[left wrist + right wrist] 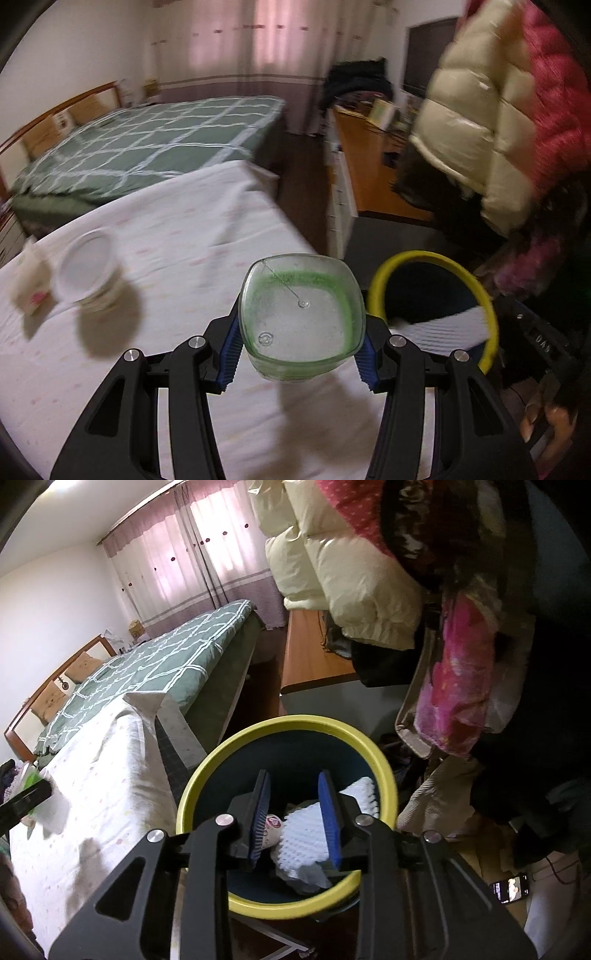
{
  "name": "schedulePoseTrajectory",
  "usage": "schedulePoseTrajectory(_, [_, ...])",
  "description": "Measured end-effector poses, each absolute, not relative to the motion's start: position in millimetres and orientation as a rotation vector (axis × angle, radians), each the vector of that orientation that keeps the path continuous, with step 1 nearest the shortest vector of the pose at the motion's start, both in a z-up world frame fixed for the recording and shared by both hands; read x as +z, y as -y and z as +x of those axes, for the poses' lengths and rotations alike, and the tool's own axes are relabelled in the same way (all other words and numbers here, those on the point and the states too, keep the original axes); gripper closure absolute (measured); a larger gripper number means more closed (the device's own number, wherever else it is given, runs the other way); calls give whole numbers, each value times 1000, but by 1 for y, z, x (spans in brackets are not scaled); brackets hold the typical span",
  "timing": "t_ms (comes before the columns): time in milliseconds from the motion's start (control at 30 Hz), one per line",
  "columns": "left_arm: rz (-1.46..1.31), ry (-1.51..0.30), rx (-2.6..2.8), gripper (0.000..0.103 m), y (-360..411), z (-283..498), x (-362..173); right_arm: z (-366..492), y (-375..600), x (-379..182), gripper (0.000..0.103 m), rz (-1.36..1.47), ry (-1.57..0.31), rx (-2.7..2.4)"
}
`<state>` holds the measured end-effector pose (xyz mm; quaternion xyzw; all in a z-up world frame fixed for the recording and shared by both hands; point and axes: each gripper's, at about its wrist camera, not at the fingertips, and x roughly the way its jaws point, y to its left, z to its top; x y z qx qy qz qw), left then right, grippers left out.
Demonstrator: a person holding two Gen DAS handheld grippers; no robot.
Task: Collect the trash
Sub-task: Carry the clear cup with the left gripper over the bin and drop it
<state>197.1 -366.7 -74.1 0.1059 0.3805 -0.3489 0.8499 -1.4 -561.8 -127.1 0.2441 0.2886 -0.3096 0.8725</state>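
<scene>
Left wrist view: the bed [147,147] with its green checked cover fills the far side of the room, and nearer lies the tabletop [177,229] under a white cloth with faint pink marks. To the right hangs a cream and pink jacket [491,122], close to the lens and blurred. Below it, just beside the tabletop's right edge, stands the bin [406,258], dark inside with a yellow rim, holding a piece of white foam [447,328]. The left gripper [301,354] is clamped on a clear square cup [301,317], its blue pads pressing the cup's two sides. The cup is held above the tabletop near its right edge, next to the bin, its mouth toward the camera; green residue rings the inside wall. On the tabletop's left side a white tub [86,273] lies tilted, touching a crumpled wrapper [29,288] at its left. Both are blurred.

In the right wrist view, the bin [207,771] sits straight below the right gripper [293,812], whose pads stand apart with nothing between them. Inside the bin lie the foam [303,834] and a small pale wrapper with a pink mark [271,829]. A phone [509,888] with a lit screen lies on the floor at lower right.
</scene>
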Motion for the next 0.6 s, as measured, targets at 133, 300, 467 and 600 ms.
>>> schedulePoseTrajectory(133, [271,-815,-815,52,419,177,-80,-12,566,-124,75,506,-593,-648])
schedulePoseTrajectory(300, [306,-851,-899,52,472,155,-94,-29,573,-120,72,502,-580,-658])
schedulePoseTrajectory(467, [322,-892,-937,52,504,145,-107,-41,579,-118,70,498,-576,-673])
schedulePoseTrajectory(600, [328,-919,-961,52,521,141,-115,-45,585,-118,68,504,-576,-679])
